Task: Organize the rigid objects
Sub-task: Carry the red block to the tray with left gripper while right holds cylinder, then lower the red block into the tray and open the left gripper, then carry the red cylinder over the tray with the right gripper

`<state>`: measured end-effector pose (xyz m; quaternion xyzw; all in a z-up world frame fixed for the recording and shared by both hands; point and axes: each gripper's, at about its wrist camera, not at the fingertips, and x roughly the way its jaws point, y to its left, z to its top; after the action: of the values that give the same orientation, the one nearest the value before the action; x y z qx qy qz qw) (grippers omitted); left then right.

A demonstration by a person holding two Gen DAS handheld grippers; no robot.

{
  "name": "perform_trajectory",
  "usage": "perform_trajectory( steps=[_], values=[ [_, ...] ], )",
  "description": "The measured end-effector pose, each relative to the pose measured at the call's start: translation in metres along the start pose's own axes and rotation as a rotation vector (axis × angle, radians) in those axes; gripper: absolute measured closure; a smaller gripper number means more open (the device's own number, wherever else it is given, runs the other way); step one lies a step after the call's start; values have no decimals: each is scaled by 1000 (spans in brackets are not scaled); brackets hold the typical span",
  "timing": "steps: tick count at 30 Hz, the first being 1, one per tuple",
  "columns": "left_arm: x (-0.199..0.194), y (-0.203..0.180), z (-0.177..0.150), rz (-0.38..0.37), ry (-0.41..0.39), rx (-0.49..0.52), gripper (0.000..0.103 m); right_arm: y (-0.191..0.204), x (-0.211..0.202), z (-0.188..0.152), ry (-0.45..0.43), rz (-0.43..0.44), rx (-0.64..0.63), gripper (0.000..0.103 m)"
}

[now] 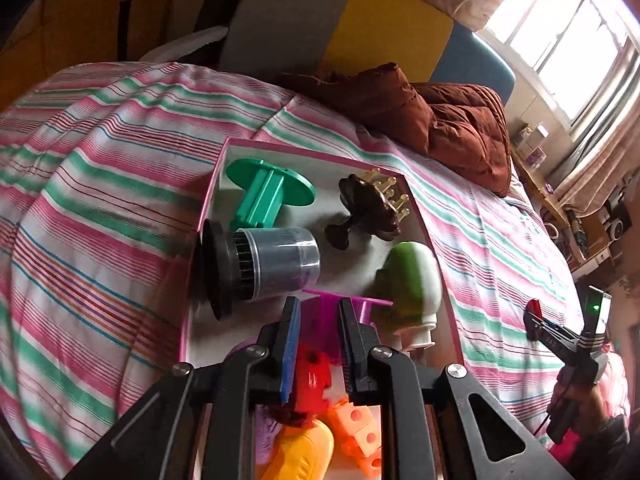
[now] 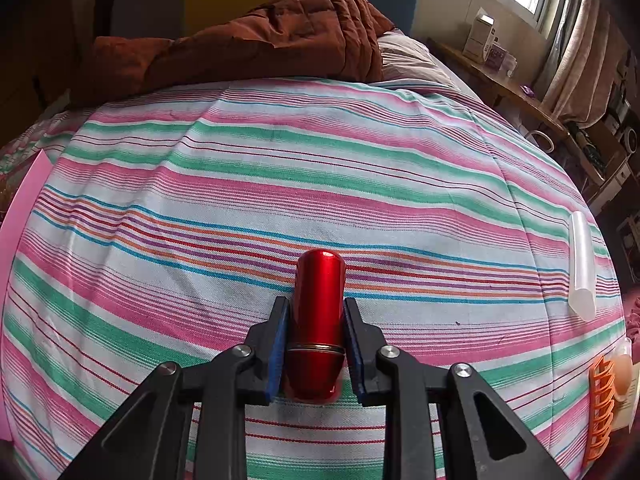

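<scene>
The right claw (image 2: 316, 344) is clamped on a red metal cylinder (image 2: 319, 312) above the striped bedcover (image 2: 280, 168), well apart from the pink-rimmed box (image 1: 440, 248); its glossy skin may slide from the pads. The left claw (image 1: 319, 344) hangs over the box's near end, jaws nearly together, holding nothing I can make out; the magenta spool (image 1: 326, 312) sits just beyond its tips; lowering could knock the black-lidded jar (image 1: 260, 264) or the green-and-white bottle (image 1: 412, 276).
</scene>
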<state>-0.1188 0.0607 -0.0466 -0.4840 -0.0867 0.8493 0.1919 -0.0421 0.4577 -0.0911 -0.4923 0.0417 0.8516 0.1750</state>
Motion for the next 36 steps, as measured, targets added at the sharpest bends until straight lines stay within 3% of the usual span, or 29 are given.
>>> perform_trajectory(
  steps=[3, 7, 14, 16, 19, 23, 29, 36],
  values=[
    [-8, 5, -4, 7, -19, -12, 62, 0, 0, 0, -1, -2, -2, 77],
    [-28, 12, -14, 37, -69, -2, 52, 0, 1, 0, -3, -2, -3, 77],
    [-65, 5, -37, 196, -151, 123, 40, 1, 0, 1, -2, -11, -1, 77],
    [-73, 2, -42, 226, -175, 146, 28, 0, -2, 3, 8, 2, 16, 77],
    [-82, -1, -48, 250, -204, 156, 24, 4, -8, 3, 24, 88, 35, 77],
    [-86, -3, -53, 254, -212, 160, 18, 36, -31, 3, 9, 188, -60, 77],
    [-86, -6, -60, 248, -194, 154, 18, 103, -87, -2, -68, 384, -213, 77],
    [-90, -5, -68, 264, -208, 140, 4, 197, -130, -23, -89, 560, -414, 77]
  ],
)
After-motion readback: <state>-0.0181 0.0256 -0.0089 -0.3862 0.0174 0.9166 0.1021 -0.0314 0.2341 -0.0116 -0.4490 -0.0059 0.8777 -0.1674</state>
